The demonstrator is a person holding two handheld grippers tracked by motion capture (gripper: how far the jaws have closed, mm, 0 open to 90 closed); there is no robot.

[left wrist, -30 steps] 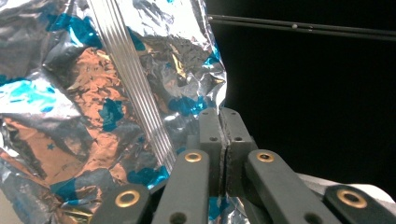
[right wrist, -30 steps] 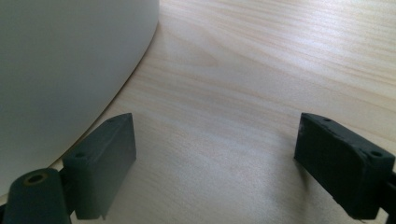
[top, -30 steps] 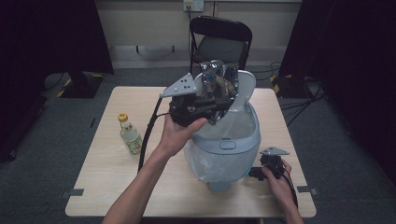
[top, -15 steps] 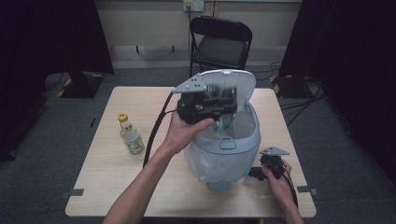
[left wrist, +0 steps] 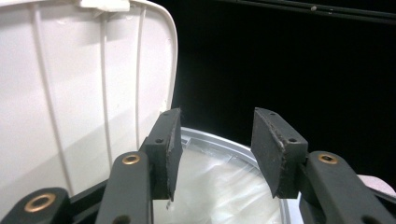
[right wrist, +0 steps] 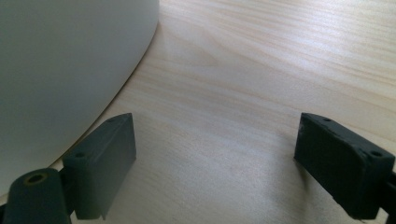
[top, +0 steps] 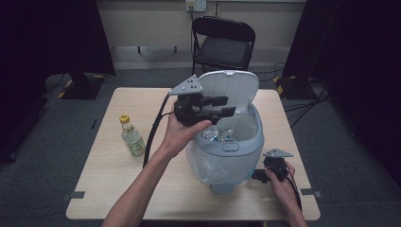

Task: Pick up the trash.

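Observation:
A pale blue bin (top: 227,161) with a clear liner stands on the wooden table (top: 118,175), its white lid (top: 231,87) raised upright. My left gripper (top: 225,106) hovers over the bin's mouth, open, with nothing between its fingers. In the left gripper view the left gripper (left wrist: 215,122) frames the liner (left wrist: 219,186) and the rim, with the lid (left wrist: 70,93) at left. Shiny crumpled bits (top: 215,135) lie inside the bin. My right gripper (top: 256,176) rests low by the bin's base, open wide and empty. The right gripper (right wrist: 217,128) faces bare table (right wrist: 261,70), with the bin wall (right wrist: 56,60) at its left.
A small bottle with a yellow cap (top: 132,137) stands on the table left of the bin. A black folding chair (top: 222,45) sits behind the table's far edge. Dark curtains hang at both sides.
The left gripper has drawn back slightly to the left from over the bin. A shiny crumpled thing seen at its jaws a second ago is gone from them. The right gripper stays put.

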